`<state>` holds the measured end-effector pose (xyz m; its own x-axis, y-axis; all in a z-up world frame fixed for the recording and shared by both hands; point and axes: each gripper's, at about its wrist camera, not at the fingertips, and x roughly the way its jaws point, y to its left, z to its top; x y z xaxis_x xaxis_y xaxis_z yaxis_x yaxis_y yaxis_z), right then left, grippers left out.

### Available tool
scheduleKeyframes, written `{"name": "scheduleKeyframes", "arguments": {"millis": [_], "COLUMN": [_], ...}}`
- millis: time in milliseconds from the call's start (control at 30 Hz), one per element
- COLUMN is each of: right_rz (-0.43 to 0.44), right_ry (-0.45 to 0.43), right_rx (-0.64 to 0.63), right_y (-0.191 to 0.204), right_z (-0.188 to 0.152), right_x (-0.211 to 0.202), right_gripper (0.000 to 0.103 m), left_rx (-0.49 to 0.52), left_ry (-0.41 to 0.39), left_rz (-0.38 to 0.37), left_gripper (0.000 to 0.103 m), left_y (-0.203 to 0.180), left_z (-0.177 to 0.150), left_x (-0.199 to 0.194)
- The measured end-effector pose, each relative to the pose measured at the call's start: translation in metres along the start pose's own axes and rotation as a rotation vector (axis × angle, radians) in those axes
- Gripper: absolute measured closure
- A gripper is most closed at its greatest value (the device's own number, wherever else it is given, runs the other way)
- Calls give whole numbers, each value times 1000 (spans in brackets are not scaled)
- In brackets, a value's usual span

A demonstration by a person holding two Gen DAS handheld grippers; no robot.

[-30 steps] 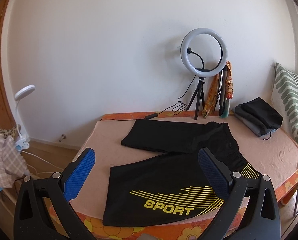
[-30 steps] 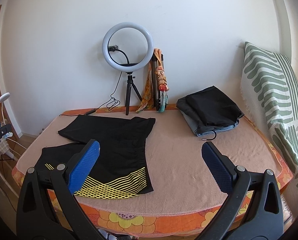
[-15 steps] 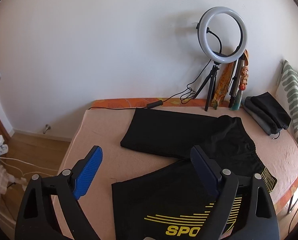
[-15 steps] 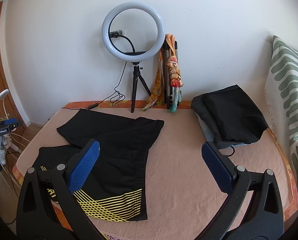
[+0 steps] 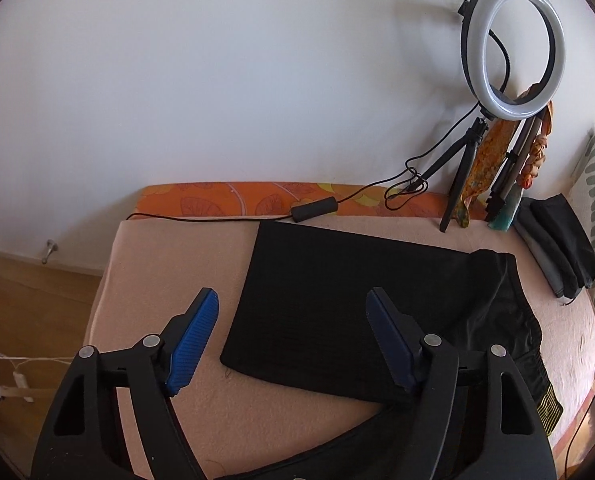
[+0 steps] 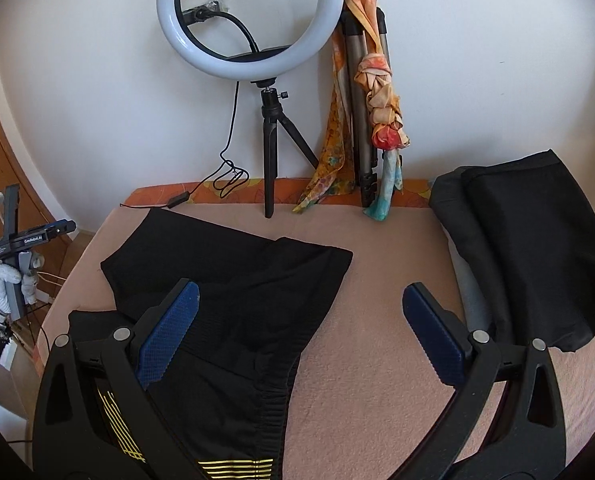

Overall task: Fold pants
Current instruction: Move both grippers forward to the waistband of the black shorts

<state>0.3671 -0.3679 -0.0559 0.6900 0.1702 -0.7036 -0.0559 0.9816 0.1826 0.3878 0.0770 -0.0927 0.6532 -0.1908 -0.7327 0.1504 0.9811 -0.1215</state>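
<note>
The pants (image 5: 337, 312) lie spread on the bed (image 5: 169, 264), legs splayed in a V toward the left edge, waistband toward my right. My left gripper (image 5: 291, 336) hangs over the far leg's hem: its jaws have just been closing, yet nothing is between them and they stand apart, the hem corner just ahead. My right gripper (image 6: 299, 336) is wide open and empty above the waistband. So each leg's long axis runs left to right between the two grippers, and left is nearer the hems. Beyond stand the ring light (image 6: 249, 20) and its cable (image 5: 217, 218), close to the far leg. The folded stack (image 6: 533, 240) lies clear, right.
</note>
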Motion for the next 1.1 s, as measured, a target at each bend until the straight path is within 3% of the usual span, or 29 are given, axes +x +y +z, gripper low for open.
{"name": "scheduleKeyframes", "arguments": {"millis": [267, 433, 533, 767, 1000, 1067, 1100], "right_rz": [13, 20, 19, 26, 13, 16, 22], "right_ry": [110, 164, 197, 242, 273, 285, 291], "right_rx": [-10, -60, -102, -155, -160, -155, -151], "right_y": [-13, -14, -12, -5, -10, -14, -15], "right_z": [18, 24, 27, 30, 27, 27, 27], "right_x": [88, 129, 151, 188, 215, 219, 221], "right_gripper": [0, 0, 0, 0, 0, 0, 0], "left_rx": [14, -50, -91, -113, -50, -36, -33], "left_ry": [100, 133, 194, 193, 215, 230, 237], "left_rz": [1, -30, -51, -18, 21, 34, 29], "left_gripper": [27, 26, 26, 26, 27, 31, 38], "left_y": [3, 20, 29, 40, 31, 30, 29], "left_z": [12, 26, 33, 45, 44, 42, 41], "left_x": [81, 119, 147, 180, 198, 202, 205]}}
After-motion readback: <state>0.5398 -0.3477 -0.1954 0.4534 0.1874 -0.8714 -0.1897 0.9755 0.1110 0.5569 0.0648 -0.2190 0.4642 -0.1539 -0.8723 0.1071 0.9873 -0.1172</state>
